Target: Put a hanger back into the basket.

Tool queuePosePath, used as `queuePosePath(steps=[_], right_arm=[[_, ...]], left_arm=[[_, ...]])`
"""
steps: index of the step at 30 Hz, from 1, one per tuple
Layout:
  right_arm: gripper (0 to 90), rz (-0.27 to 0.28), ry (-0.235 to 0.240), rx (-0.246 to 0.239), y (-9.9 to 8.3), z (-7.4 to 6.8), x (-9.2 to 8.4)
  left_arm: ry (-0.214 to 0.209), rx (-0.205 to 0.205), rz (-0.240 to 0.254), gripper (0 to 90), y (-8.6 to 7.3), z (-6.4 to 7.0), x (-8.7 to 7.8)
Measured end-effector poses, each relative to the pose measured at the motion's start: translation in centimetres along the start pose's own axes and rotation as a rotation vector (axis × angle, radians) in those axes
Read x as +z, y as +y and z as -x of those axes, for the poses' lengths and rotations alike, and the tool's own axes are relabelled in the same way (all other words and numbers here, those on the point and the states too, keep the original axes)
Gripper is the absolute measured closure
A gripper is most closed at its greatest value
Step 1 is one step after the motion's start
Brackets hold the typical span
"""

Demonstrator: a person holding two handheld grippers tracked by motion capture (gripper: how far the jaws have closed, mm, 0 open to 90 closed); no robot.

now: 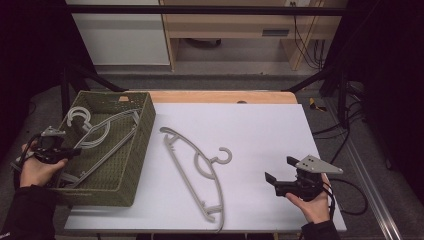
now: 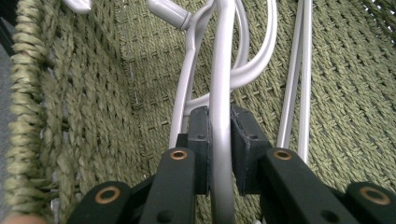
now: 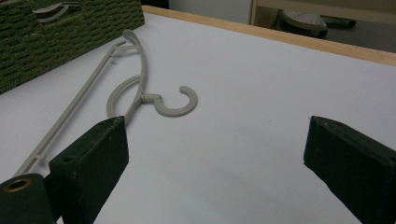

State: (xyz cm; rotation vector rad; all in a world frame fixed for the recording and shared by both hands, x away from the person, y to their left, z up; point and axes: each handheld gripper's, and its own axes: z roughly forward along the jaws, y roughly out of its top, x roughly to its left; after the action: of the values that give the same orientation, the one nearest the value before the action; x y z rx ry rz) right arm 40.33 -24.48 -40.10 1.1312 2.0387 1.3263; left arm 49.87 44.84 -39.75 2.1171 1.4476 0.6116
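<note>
Left gripper view — smooth pale hanger [image 2: 220,116], seemingly between tongs [image 2: 220,126], over coarse woven basket [image 2: 84,121].

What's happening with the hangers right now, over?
Left gripper shut on hanger inside basket. Right gripper open, empty. Second hanger flat on table, nothing blocking.

Left gripper [image 1: 75,151] sits low, jaws nearly closed; right gripper [image 1: 281,176] hovers level, jaws spread wide.

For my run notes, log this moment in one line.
left hand-held gripper: shut on grey plastic hanger in green woven basket | right hand-held gripper: open
</note>
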Motion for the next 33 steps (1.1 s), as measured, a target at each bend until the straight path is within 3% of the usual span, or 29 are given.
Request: queuePosePath(steps=[5, 6, 8, 10, 12, 17, 22, 27, 33], right_arm=[[7.0, 0.000, -0.002, 0.000, 0.1, -0.1, 0.0], [7.0, -0.002, -0.003, 0.004, 0.1, -0.2, 0.0], [7.0, -0.001, -0.002, -0.006, 0.2, -0.2, 0.0], [7.0, 0.001, -0.001, -0.003, 0.2, -0.3, 0.0], [7.0, 0.002, -0.001, -0.004, 0.3, -0.4, 0.1], [7.1, 0.002, 0.001, -0.012, 0.5, -0.7, 0.3], [7.2, 0.003, 0.003, -0.013, 0.7, -1.2, 0.5], [7.7, -0.004, 0.012, -0.016, 1.2, -1.8, 1.0], [8.2, -0.022, 0.028, -0.019, 1.8, -3.0, 2.2]], left_arm=[[-0.014, -0.055, 0.114, 68.9, 0.0, 0.0, -1.5], [-0.024, -0.062, 0.165, 67.7, 0.0, 0.2, -1.9], [-0.033, -0.039, 0.264, 60.4, 0.1, 0.9, -2.7], [-0.048, -0.024, 0.318, 54.4, 0.2, 1.6, -3.2], [-0.076, -0.038, 0.344, 46.8, 0.7, 2.3, -3.7], [-0.067, -0.004, 0.440, 34.8, 2.1, 4.4, -5.1], [-0.105, 0.013, 0.535, 26.4, 3.2, 7.0, -6.7], [-0.196, 0.019, 0.621, 20.4, 3.6, 10.4, -7.9], [-0.307, 0.042, 0.650, 13.6, 3.0, 14.2, -7.7]])
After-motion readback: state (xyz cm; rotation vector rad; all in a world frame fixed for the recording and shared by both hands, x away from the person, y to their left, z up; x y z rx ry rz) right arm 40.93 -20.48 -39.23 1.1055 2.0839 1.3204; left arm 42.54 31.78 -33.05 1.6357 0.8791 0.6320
